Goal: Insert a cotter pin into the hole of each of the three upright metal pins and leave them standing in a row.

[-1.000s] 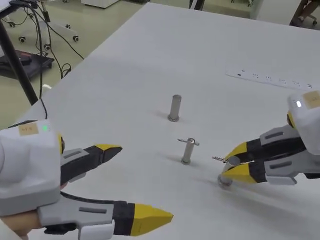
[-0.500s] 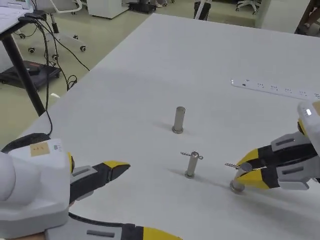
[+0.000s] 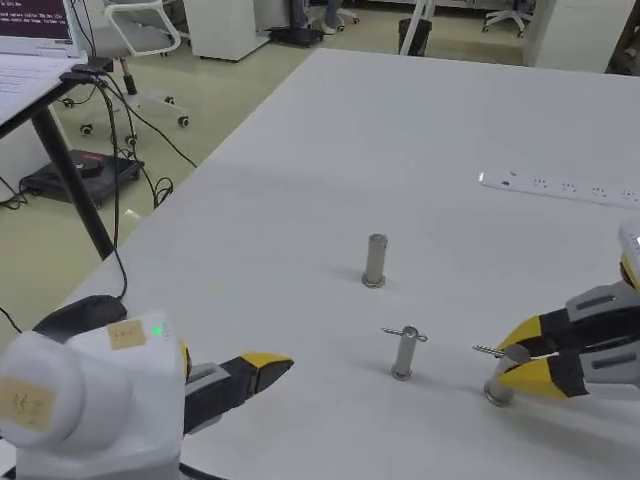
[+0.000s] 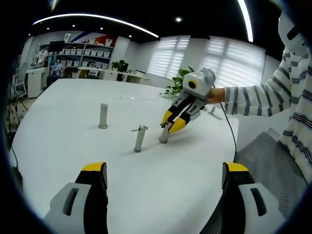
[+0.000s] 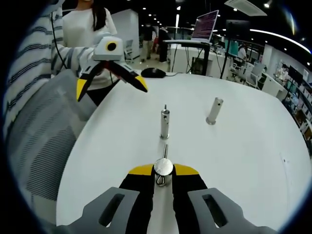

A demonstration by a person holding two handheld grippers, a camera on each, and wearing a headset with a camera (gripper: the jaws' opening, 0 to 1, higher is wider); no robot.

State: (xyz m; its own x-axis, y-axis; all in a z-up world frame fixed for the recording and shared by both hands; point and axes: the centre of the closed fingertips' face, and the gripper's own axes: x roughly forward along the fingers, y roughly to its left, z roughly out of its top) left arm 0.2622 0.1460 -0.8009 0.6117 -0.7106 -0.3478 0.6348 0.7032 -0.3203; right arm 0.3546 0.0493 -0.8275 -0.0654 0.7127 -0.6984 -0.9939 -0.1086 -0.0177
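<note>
Three upright metal pins stand in a row on the white table (image 3: 300, 180). The far pin (image 3: 375, 262) has a bare top. A cotter pin crosses the top of the middle pin (image 3: 404, 352). At the near pin (image 3: 499, 389), my right gripper (image 3: 512, 358) is shut on a cotter pin (image 3: 489, 351) that pokes through the pin's top. The right gripper view has that pin's head (image 5: 164, 167) between the yellow fingertips (image 5: 141, 170). My left gripper (image 4: 165, 168) stands open and holds nothing, well short of the pins, with one finger (image 3: 262, 366) at the lower left.
A white power strip (image 3: 560, 187) lies at the table's far right. The table's left edge drops to a floor with cables and a black desk leg (image 3: 70, 170). Bare table lies between the left gripper and the pins.
The head camera has tilted, so everything sits lower in the picture. The right gripper stays shut on the cotter pin at the near pin. The left gripper stays open.
</note>
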